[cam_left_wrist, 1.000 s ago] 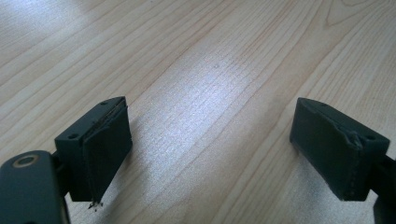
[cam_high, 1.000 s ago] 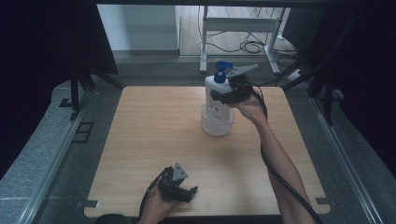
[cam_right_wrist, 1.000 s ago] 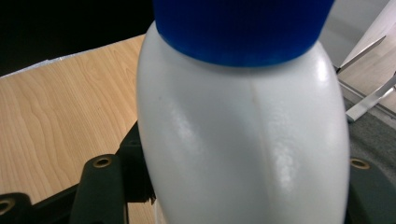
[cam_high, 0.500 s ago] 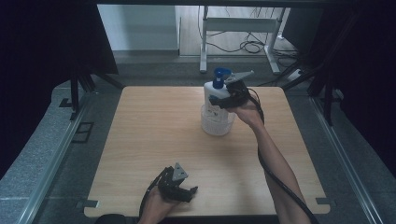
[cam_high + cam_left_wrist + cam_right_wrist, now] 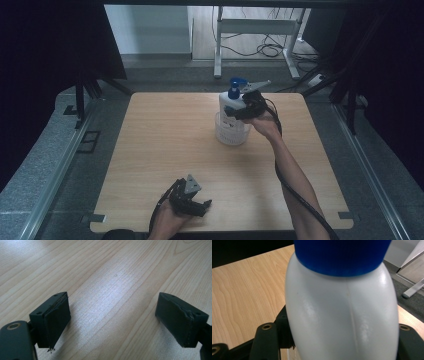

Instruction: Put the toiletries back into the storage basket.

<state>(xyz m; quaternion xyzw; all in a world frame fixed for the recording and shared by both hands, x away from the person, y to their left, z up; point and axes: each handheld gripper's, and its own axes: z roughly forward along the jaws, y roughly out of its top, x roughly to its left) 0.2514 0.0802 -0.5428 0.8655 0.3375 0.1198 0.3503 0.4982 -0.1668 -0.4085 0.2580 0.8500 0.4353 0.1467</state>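
A white pump bottle [image 5: 229, 106] with a blue pump head [image 5: 235, 87] is held upright at the table's far middle. Its base is in or just above a clear round cup [image 5: 231, 135]; I cannot tell which. My right gripper [image 5: 241, 111] is shut on the bottle's upper body from the right. In the right gripper view the bottle [image 5: 342, 315] sits between the black fingers [image 5: 268, 340], with its blue collar [image 5: 342, 255] at the top. My left gripper [image 5: 199, 206] rests low at the table's near edge, open, with bare wood between its pads [image 5: 53, 322].
The wooden table [image 5: 165, 135] has grey floor strips on both sides. A white desk frame [image 5: 260, 30] and loose cables [image 5: 267, 50] lie beyond the far edge. Black curtains hang to the left and right.
The right gripper and the bottle have sunk a little toward the cup. The left gripper has stayed where it was.
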